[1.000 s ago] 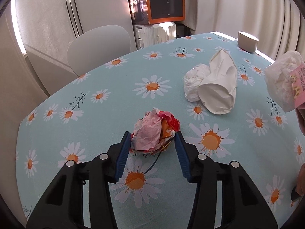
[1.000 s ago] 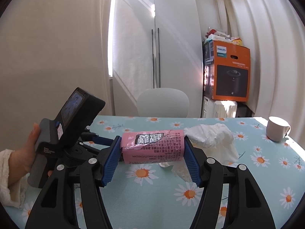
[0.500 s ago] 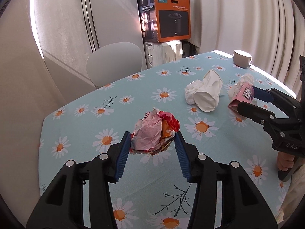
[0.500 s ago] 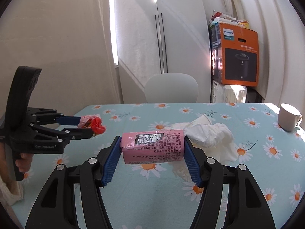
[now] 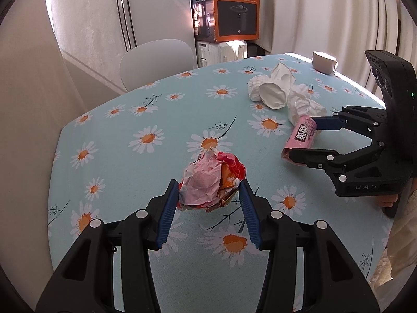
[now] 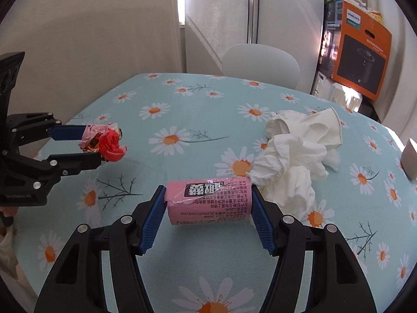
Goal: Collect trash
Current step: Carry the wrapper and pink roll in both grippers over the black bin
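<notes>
My left gripper [image 5: 209,185] is shut on a crumpled ball of pink, red and orange paper [image 5: 206,180], held a little above the daisy tablecloth [image 5: 130,135]. In the right wrist view the same ball [image 6: 110,143] sits between the left gripper's [image 6: 95,146] blue pads at the far left. My right gripper [image 6: 208,193] is shut on a pink printed roll [image 6: 208,203], gripped end to end. That roll [image 5: 302,133] hangs low over the cloth, right beside a heap of white tissues and a crushed paper cup [image 6: 294,156].
The white tissue heap [image 5: 276,91] lies at the table's far right. A white mug [image 5: 323,58] stands by the far edge. A white chair [image 5: 156,57] and an orange appliance box [image 5: 234,7] stand beyond the table. A hand shows at the right edge.
The left gripper has pulled back from the table's middle with the paper ball. The right gripper has tipped downward and sunk toward the cloth near the tissues, still holding the roll.
</notes>
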A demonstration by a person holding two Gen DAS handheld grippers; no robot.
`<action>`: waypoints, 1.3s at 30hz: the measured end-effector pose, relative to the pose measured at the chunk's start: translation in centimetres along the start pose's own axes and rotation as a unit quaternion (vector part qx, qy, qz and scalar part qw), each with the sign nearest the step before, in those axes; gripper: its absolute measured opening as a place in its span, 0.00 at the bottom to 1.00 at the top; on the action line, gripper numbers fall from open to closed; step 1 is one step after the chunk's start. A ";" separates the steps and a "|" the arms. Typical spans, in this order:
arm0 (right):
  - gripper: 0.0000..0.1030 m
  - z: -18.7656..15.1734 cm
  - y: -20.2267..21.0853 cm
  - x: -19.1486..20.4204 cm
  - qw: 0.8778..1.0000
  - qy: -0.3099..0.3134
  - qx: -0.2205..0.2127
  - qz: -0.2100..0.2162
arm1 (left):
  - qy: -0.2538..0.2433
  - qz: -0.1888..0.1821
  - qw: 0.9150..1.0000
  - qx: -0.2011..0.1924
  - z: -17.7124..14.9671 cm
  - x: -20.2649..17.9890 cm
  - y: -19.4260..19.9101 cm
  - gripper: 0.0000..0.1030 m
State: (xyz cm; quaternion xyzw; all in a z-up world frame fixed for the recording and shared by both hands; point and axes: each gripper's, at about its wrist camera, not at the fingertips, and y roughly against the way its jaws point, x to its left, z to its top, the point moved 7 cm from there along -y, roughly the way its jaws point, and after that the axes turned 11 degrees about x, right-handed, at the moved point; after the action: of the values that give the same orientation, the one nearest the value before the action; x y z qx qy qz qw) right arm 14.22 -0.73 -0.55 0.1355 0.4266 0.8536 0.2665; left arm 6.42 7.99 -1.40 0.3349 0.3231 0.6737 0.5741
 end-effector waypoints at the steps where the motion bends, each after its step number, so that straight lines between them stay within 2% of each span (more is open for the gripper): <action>1: 0.62 -0.1 -0.2 0.1 1.000 0.001 0.003 -0.004 | -0.001 0.001 1.000 -0.001 -0.1 0.0 -0.1 0.47; 2: 0.68 -0.1 -0.3 0.2 1.000 0.003 0.005 -0.008 | -0.002 -0.001 1.000 -0.001 -0.3 0.0 -0.1 0.47; 7: 0.71 -0.2 -0.6 0.5 0.999 0.009 0.013 -0.029 | -0.004 0.003 1.000 -0.001 -0.7 0.1 -0.3 0.48; 16: 0.72 -0.6 -0.6 0.6 0.999 0.015 0.021 -0.035 | -0.004 0.001 1.000 -0.011 -1.0 0.3 0.2 0.48; 20: 0.72 -0.6 0.4 1.3 0.999 0.034 0.001 -0.037 | -0.008 -0.001 1.000 -0.014 -1.1 0.1 0.3 0.48; 25: 0.72 -0.3 0.3 2.5 0.998 0.059 0.000 -0.030 | -0.016 0.001 1.000 -0.017 -1.1 -0.2 0.5 0.48; 30: 0.73 0.5 -0.9 2.0 0.997 0.063 0.012 -0.041 | -0.014 0.003 1.000 -0.018 -1.1 0.0 0.5 0.48; 32: 0.73 0.6 -1.7 1.5 0.997 0.058 0.031 -0.045 | -0.010 -0.001 1.000 -0.016 -1.2 0.2 0.5 0.48; 33: 0.71 0.6 -2.1 1.3 0.997 0.055 0.042 -0.041 | -0.009 -0.001 1.000 -0.016 -1.2 0.2 0.5 0.48; 35: 0.58 0.5 -2.5 1.1 0.997 0.048 0.050 -0.035 | -0.009 0.000 1.000 -0.016 -1.2 0.2 0.5 0.48; 39: 0.58 0.4 -2.0 1.0 0.998 0.039 0.036 -0.020 | -0.013 0.002 1.000 -0.016 -1.2 0.0 0.5 0.48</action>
State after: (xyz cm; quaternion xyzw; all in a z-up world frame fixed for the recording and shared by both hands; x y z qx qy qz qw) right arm 14.29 1.09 -1.84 0.1029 0.4701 0.8369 0.2610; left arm 5.18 7.89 -1.70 0.3352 0.3039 0.6751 0.5827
